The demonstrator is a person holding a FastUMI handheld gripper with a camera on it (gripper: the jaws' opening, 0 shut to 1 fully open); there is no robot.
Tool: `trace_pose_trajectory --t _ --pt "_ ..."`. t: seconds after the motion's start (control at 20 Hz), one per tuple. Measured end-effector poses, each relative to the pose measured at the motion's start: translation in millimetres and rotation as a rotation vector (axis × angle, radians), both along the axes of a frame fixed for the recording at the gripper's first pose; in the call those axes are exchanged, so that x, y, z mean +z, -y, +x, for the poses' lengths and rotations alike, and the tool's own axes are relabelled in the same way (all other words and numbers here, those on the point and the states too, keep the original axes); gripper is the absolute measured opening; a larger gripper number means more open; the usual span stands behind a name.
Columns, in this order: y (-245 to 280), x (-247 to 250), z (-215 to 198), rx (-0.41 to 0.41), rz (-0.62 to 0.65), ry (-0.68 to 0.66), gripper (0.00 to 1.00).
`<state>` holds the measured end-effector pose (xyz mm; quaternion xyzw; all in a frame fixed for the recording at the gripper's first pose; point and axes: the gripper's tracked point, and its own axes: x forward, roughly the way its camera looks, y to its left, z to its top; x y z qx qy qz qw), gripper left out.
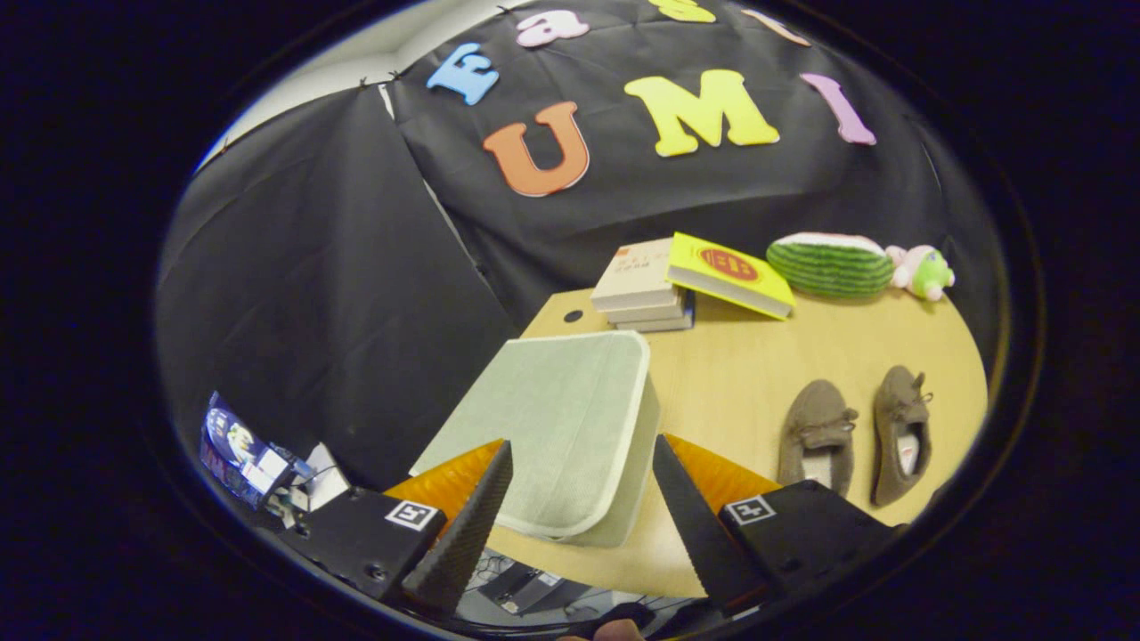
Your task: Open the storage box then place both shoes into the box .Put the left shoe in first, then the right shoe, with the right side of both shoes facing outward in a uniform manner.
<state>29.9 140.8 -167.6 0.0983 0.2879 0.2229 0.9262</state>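
A stack of pale, thick books [643,287] sits at the far edge of the light wooden table [739,374]. A yellow book with a red round emblem [730,274] leans on the stack's right side. Further right of the stack lie a green striped watermelon-shaped plush [830,264] and, touching it, a small pink-and-green plush toy [923,271].

The box [557,427] is pale grey-green with a fine woven texture and a lighter trim. Both shoes [855,436] are brown — their linings pale. The table [739,365] is light wood-coloured. One book [730,274] is yellow with a red round mark; the stacked ones [639,285] are beige. A plush [830,264] is striped green, white on top — another [924,271] is pink and green.
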Motion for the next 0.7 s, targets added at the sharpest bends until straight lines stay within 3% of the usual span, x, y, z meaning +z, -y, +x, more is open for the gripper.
trace_pose_trajectory --t 0.35,0.55,0.7 --pt "-6 -39 11 0.021 0.109 -0.215 0.97" --pt "-8 -54 21 0.008 0.158 -0.294 0.84" --pt "-11 -59 21 -0.010 0.255 -0.393 0.67"
